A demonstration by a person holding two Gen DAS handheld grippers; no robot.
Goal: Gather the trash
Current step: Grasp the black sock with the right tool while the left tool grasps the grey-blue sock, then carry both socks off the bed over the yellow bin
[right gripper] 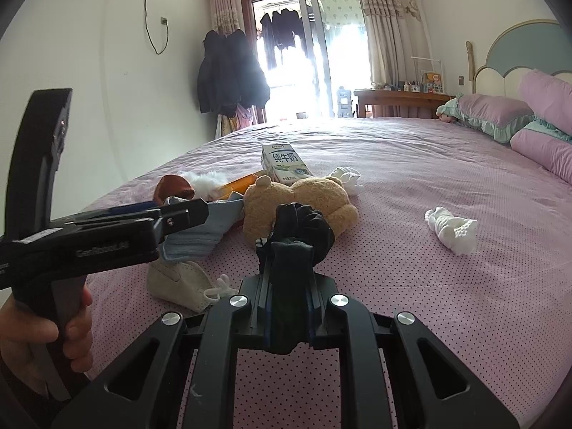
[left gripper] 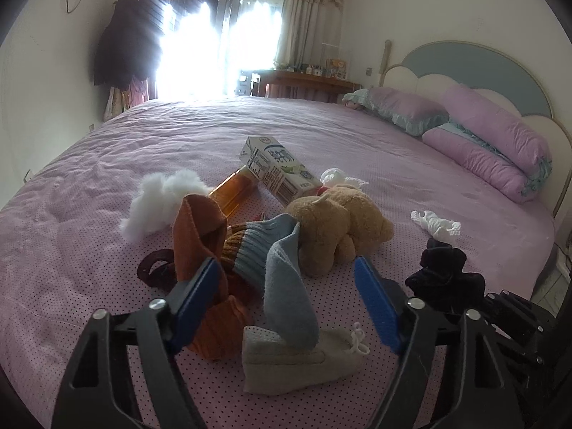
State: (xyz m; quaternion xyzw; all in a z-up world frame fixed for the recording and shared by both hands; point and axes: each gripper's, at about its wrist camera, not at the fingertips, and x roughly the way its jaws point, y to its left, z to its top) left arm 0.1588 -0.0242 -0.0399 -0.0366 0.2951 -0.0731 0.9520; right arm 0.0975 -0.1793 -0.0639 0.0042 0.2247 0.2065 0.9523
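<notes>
On the pink dotted bed lie a milk carton (left gripper: 275, 168), an amber bottle (left gripper: 236, 189), a white fluff wad (left gripper: 161, 200), two crumpled tissues (left gripper: 436, 223) (left gripper: 339, 177) and a pale face mask (left gripper: 296, 361). My left gripper (left gripper: 286, 268) is open, its blue pads (left gripper: 200, 293) either side of a blue-grey sock (left gripper: 289, 296) without pressing it; the left pad is up against an orange sock (left gripper: 200, 228). My right gripper (right gripper: 287, 261) is shut on a black cloth bundle (right gripper: 300, 225), held just above the sheet, right of the left gripper (right gripper: 193, 212).
A tan teddy bear (left gripper: 336, 225) lies behind the socks, a dark hair band (left gripper: 153, 271) to their left. Pillows (left gripper: 489, 143) and a headboard (left gripper: 475, 60) stand at the right, with the bed's edge (left gripper: 547, 250) below them. A hand (right gripper: 53, 325) holds the left gripper's handle.
</notes>
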